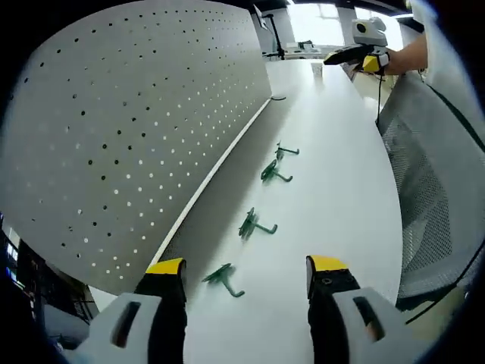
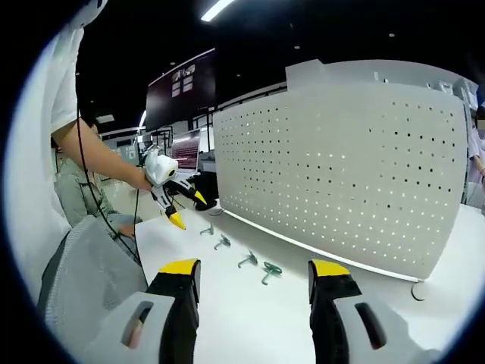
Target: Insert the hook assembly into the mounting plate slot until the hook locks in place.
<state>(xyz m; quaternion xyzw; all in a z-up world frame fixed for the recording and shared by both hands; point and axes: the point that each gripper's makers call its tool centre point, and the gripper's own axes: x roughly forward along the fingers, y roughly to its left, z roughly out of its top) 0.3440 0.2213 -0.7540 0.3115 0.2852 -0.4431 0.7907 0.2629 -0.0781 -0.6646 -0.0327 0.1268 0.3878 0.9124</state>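
Left tool [image 1: 246, 274]: your yellow-tipped black jaws stand apart with nothing between them, hovering low over the white counter [image 1: 333, 197]. Right tool [image 2: 254, 277]: same state, jaws apart and empty, above the counter [image 2: 250, 318].

Four small green metal hooks lie loose on the counter in a row beside the upright white perforated metal mounting plate [image 1: 129, 129], none touching it. From the left gripper view:
- nearest green hook [image 1: 223, 278] sits just ahead of your left tool, between the jaw tips and slightly toward the left jaw
- second green hook [image 1: 254, 225] a bit further along
- third green hook [image 1: 273, 173] beyond that
- farthest green hook [image 1: 286, 152] just beside the third

In the right gripper view the same row runs away from you: closest hook [image 2: 270, 270] lies ahead between your jaws, the rest trail toward the left tool [image 2: 178, 203], which is seen there with its jaws parted.

In the left gripper view your right tool [image 1: 356, 54] is held up at the far end of the counter, well apart from the hooks. Mounting plate [image 2: 341, 167] stands along the counter's back edge. A grey mesh chair back [image 1: 432, 189] sits at the counter's open side.
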